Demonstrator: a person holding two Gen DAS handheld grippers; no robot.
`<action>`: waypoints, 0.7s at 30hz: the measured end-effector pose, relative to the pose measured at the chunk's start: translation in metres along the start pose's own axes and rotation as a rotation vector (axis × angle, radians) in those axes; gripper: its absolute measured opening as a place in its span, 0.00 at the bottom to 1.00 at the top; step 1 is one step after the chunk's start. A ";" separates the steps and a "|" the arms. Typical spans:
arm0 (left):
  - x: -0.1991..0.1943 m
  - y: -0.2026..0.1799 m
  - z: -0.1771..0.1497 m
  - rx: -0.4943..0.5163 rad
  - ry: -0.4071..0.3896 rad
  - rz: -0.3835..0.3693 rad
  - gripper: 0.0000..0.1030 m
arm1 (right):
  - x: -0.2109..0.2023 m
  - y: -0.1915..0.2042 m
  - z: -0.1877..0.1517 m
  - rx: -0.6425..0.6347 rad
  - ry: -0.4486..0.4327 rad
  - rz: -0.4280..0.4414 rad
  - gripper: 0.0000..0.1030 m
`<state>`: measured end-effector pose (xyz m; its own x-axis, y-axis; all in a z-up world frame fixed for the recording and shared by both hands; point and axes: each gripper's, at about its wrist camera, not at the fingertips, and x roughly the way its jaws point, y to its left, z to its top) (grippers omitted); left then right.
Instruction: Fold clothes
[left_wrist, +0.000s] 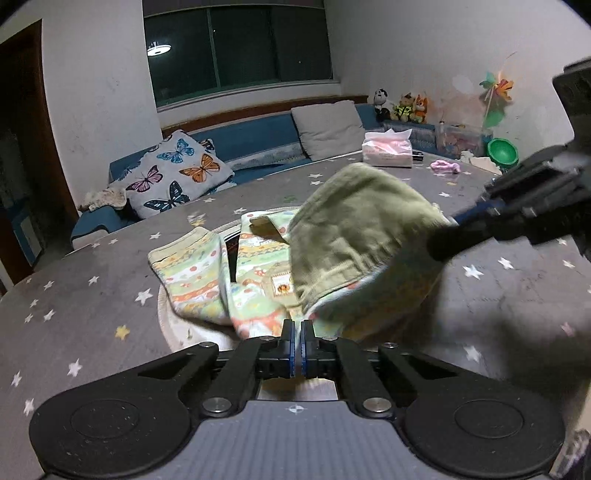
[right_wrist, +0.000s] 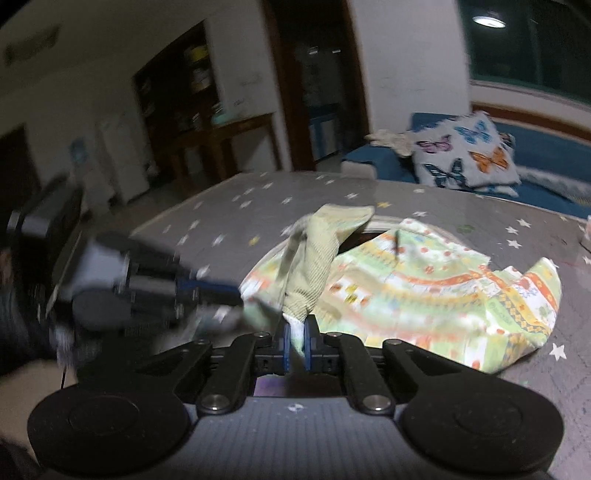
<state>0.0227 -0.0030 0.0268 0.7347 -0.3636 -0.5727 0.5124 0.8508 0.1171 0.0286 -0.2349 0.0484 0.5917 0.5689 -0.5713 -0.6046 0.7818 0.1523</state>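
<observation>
The small garment (left_wrist: 258, 273) lies on the grey surface (left_wrist: 92, 295) with little stars on it. It has a bright printed side and a plain green side (left_wrist: 354, 225). Part of it is lifted and turned over, so the green side shows on top.

The left gripper (left_wrist: 297, 345) has its fingers (left_wrist: 288, 347) pinched tight on the near edge of the cloth. The right gripper (right_wrist: 295, 347) also has its fingers narrow, with a bit of white and green cloth squeezed between them. In the left view, the right gripper comes in from the side and holds the green flap up.

Things could go wrong from here. The right view is blurry, so that hand seems to be moving fast, and a quick pull could tug the cloth out of the thin pinch. The flap could also land crooked and leave a lumpy fold. If the two hands pull apart, the cloth may slide across the surface.

The room is dim, with a dark window (left_wrist: 240, 48). A blue sofa (left_wrist: 258, 140) holds a butterfly pillow (left_wrist: 177, 173). A tissue box (left_wrist: 386, 149), soft toys (left_wrist: 402, 107) and a green bowl (left_wrist: 501, 151) sit at the far side.
</observation>
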 end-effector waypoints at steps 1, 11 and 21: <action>-0.005 0.000 -0.003 -0.004 0.000 -0.004 0.03 | -0.002 0.006 -0.007 -0.034 0.018 0.008 0.07; -0.009 0.021 0.022 -0.085 -0.042 0.048 0.04 | 0.012 0.028 -0.055 -0.214 0.206 0.002 0.09; 0.049 -0.012 0.042 -0.038 0.015 -0.085 0.06 | -0.005 0.005 -0.041 -0.164 0.188 -0.037 0.15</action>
<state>0.0710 -0.0472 0.0314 0.6827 -0.4297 -0.5910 0.5551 0.8310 0.0370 0.0004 -0.2440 0.0188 0.5147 0.4711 -0.7163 -0.6722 0.7404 0.0040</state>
